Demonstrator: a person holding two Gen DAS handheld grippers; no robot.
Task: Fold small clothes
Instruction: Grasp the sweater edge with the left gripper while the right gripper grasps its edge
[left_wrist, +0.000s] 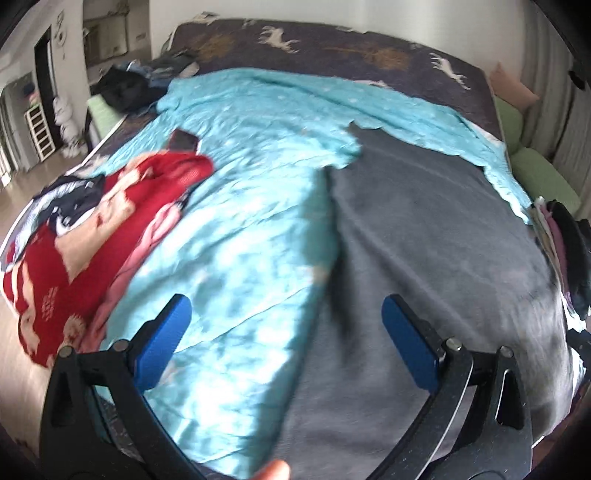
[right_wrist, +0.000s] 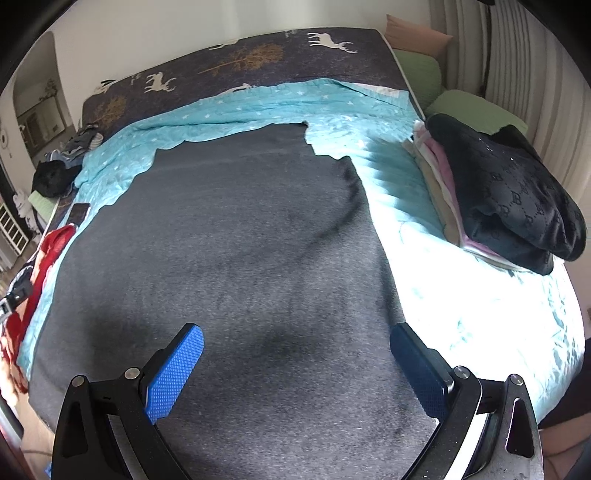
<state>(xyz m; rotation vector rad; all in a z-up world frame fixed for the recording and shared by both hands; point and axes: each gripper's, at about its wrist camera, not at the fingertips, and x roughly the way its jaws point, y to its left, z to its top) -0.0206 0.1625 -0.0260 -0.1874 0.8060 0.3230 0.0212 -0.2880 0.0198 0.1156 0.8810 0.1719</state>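
Note:
A grey cloth (right_wrist: 229, 251) lies spread flat on a turquoise quilt (right_wrist: 461, 306) on the bed; it also shows in the left wrist view (left_wrist: 436, 236). A pile of unfolded clothes topped by a red patterned sweater (left_wrist: 85, 236) lies at the bed's left side; its red edge shows in the right wrist view (right_wrist: 44, 254). A stack of folded clothes topped by a black garment (right_wrist: 509, 195) sits at the right. My left gripper (left_wrist: 286, 332) is open and empty above the quilt and cloth edge. My right gripper (right_wrist: 295, 365) is open and empty above the grey cloth.
A dark phone (left_wrist: 183, 140) lies on the quilt near the red sweater. Dark clothes (left_wrist: 122, 88) are heaped at the bed's far left corner. Green cushions (right_wrist: 469, 107) lie beyond the right side. A white shelf (left_wrist: 38, 129) stands on the floor at left.

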